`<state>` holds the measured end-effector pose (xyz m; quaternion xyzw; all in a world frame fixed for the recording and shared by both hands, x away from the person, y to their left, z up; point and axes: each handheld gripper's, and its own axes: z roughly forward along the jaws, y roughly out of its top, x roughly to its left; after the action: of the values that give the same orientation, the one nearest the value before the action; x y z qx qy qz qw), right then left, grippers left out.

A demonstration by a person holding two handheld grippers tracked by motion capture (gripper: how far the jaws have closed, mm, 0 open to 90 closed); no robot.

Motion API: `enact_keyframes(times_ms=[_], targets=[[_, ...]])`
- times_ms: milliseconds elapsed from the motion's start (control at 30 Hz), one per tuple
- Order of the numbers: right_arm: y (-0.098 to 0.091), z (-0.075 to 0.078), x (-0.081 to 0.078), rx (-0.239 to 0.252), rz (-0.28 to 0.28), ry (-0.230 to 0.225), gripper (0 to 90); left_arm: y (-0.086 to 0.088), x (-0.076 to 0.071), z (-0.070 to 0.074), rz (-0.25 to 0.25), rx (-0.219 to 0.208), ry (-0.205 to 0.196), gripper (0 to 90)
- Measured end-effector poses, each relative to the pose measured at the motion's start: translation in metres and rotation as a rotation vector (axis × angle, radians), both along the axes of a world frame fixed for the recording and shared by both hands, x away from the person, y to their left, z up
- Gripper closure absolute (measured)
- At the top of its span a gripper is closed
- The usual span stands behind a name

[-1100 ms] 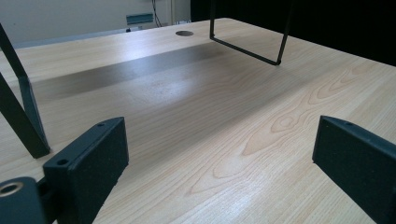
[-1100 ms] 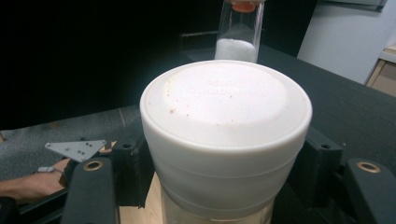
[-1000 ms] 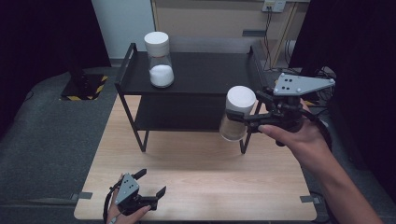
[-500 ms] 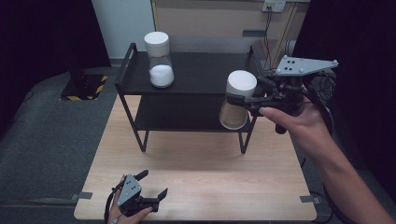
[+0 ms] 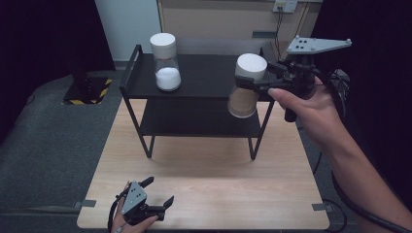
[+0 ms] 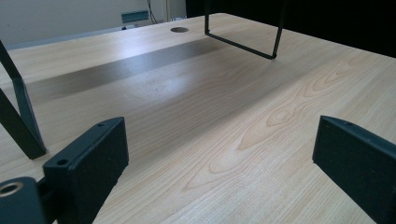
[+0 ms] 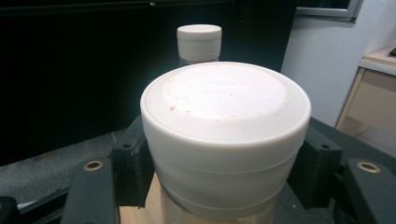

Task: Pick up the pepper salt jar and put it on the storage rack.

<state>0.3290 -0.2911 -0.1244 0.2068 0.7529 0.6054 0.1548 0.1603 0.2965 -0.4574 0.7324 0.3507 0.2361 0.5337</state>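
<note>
Since a second ago: your right gripper (image 5: 252, 83) has carried the brown-filled jar (image 5: 244, 99) up and back, from in front of the shelf's right legs to level with the top shelf (image 5: 204, 77); your left gripper (image 5: 158, 194) has kept its place at the table's near edge.
Right gripper: clamped on the brown-filled jar just under its white lid (image 7: 225, 100), one black jaw on each side, as the right gripper view shows.
Held jar: upright, lifted clear of the table (image 5: 209, 184), hanging at the right front corner of the black two-tier shelf, just ahead of your right hand (image 5: 311, 109).
Whether it touches the shelf: cannot be told from the high view.
Second jar: a white-filled jar (image 5: 166, 63) with a white lid stands on the top shelf toward its left end, well apart from the held one; in the right gripper view it rises straight beyond the held lid.
Left gripper: jaws spread wide with nothing between them, low over the bare wood, pointing toward the shelf's legs (image 6: 243, 28).
Left hand: wrapped round the gripper's body at the table's near left, well apart from both jars.
</note>
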Motion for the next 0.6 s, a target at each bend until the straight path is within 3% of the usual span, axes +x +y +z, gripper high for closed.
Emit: enact_keyframes(times_ms=[600], targets=[[0.024,0.004,0.03,-0.006,-0.02,-0.008,34.9,0.003,0.002,-0.002,-0.006,0.003,0.005,2.8]])
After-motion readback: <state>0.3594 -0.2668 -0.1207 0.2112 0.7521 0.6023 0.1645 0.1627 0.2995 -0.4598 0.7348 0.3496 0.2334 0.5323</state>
